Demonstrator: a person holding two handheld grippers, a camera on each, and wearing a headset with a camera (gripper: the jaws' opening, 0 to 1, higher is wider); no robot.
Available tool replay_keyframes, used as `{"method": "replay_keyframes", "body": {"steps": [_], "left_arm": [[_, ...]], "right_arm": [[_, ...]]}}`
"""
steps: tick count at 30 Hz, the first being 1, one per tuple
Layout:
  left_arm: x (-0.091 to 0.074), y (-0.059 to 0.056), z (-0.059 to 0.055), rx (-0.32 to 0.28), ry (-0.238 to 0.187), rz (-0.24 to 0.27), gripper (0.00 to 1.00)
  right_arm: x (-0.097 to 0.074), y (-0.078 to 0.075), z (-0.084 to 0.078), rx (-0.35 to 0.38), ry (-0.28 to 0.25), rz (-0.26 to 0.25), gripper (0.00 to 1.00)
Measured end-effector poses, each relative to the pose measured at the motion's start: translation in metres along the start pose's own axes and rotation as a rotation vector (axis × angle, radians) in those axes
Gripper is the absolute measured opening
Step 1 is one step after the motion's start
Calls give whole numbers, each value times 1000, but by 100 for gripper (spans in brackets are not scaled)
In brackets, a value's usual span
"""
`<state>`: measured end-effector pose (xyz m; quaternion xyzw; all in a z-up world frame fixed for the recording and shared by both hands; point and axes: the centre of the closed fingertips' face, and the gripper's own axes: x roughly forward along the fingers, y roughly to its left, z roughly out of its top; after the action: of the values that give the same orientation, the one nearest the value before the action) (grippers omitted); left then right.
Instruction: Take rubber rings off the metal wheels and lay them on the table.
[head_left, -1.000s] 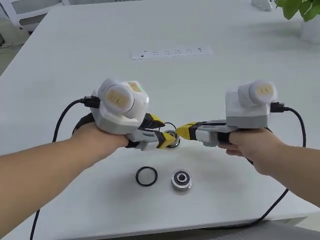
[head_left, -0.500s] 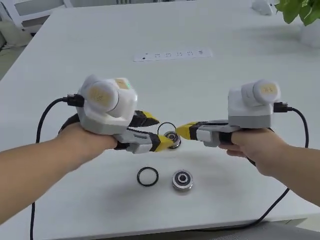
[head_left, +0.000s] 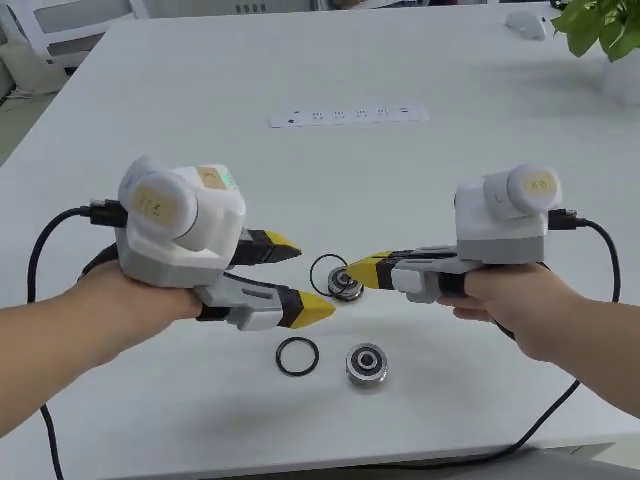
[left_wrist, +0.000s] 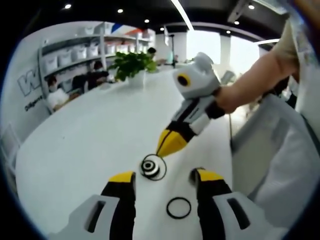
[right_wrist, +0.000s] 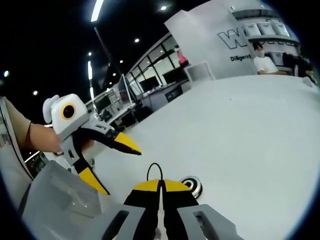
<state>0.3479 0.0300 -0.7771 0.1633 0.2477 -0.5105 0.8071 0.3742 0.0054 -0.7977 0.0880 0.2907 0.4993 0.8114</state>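
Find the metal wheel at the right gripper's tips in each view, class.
Head view: metal wheel at centre, by the tips of the right gripper.
Left gripper view: wheel low centre, just under the incoming yellow tips.
Right gripper view: wheel low, just right of the shut jaws.
Shared landmark: the right gripper's yellow tips beside the wheel.
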Motion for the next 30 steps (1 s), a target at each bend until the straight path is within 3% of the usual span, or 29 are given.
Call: {"method": "replay_keyframes", "body": {"steps": [17, 30], "left_arm": [[-26, -12, -21, -20, 27, -5, 60], [-36, -14, -34, -34, 40, 2, 66]], "right_arm": [[7, 19, -15, 5, 53, 57, 0], [21, 34, -37, 7, 139, 114, 0]]}}
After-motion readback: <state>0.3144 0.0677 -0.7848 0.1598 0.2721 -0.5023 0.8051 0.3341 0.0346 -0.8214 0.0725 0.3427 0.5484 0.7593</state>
